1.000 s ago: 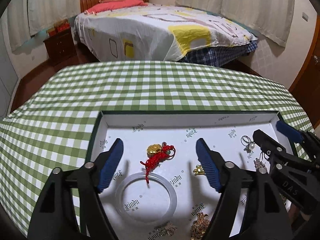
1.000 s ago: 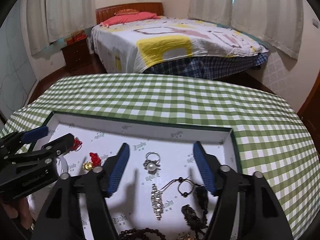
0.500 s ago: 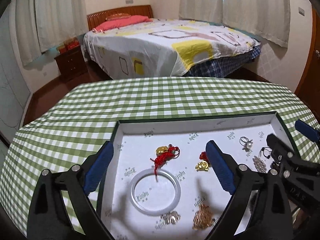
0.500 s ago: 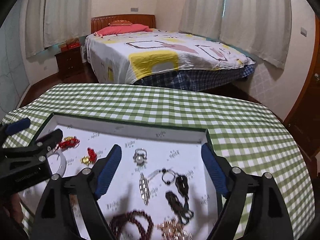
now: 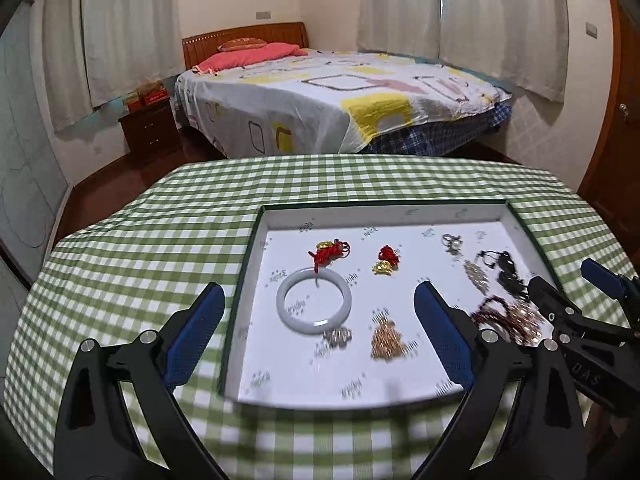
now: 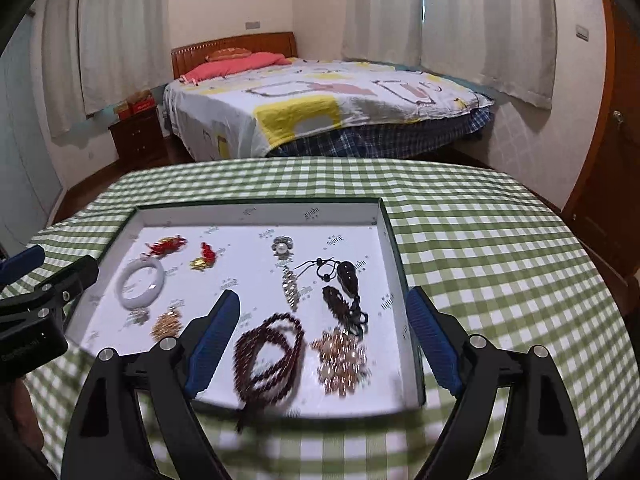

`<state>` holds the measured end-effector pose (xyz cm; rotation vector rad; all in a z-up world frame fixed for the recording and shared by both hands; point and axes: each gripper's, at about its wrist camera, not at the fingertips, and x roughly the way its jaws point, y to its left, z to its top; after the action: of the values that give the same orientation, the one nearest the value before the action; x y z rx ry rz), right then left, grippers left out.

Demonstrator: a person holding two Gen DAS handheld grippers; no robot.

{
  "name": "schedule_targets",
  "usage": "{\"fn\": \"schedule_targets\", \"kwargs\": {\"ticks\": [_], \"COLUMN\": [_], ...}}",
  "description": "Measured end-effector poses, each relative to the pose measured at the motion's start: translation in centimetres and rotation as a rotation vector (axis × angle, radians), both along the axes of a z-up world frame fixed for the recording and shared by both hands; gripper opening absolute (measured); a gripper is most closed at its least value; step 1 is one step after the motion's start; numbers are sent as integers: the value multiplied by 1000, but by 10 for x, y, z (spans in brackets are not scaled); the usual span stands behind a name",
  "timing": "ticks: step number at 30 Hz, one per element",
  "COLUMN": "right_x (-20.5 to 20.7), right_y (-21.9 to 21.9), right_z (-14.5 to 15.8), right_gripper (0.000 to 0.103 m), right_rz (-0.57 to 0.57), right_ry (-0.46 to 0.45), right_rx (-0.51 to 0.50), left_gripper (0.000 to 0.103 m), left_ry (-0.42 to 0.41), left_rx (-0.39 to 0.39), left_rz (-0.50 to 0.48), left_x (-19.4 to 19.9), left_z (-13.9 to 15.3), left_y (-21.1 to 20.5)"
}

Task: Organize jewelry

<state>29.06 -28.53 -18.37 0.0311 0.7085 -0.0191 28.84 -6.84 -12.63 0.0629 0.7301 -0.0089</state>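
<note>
Both grippers hang above the near edge of the shallow white tray (image 5: 516, 216) on the green checked tablecloth (image 5: 132, 248). The left gripper (image 5: 316, 338) has its blue-padded fingers (image 5: 196, 336) spread wide, holding nothing; the pale bangle (image 5: 314, 300) lies at frame centre between them. The right gripper (image 6: 318, 338) is equally wide apart and empty, with the dark beaded bracelet (image 6: 268, 354) and a glittery copper chain (image 6: 340, 356) at lower centre.
</note>
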Motion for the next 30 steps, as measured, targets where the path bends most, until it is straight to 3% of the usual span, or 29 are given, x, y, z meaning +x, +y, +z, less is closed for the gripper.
{"fn": "schedule_targets", "kwargs": {"ticks": [20, 30], "right_x": [-141, -180], "right_y": [16, 12], "right_z": [125, 141], "right_gripper": [83, 84], "right_rz": [100, 113], "right_ry": [-251, -302], "right_rx": [6, 11], "left_gripper": [95, 98], "left_ry": [-200, -251], "left_rx": [-62, -68], "left_rz": [60, 52], "left_x": [-148, -189], "left_z": [110, 129], "left_y": [26, 26]}}
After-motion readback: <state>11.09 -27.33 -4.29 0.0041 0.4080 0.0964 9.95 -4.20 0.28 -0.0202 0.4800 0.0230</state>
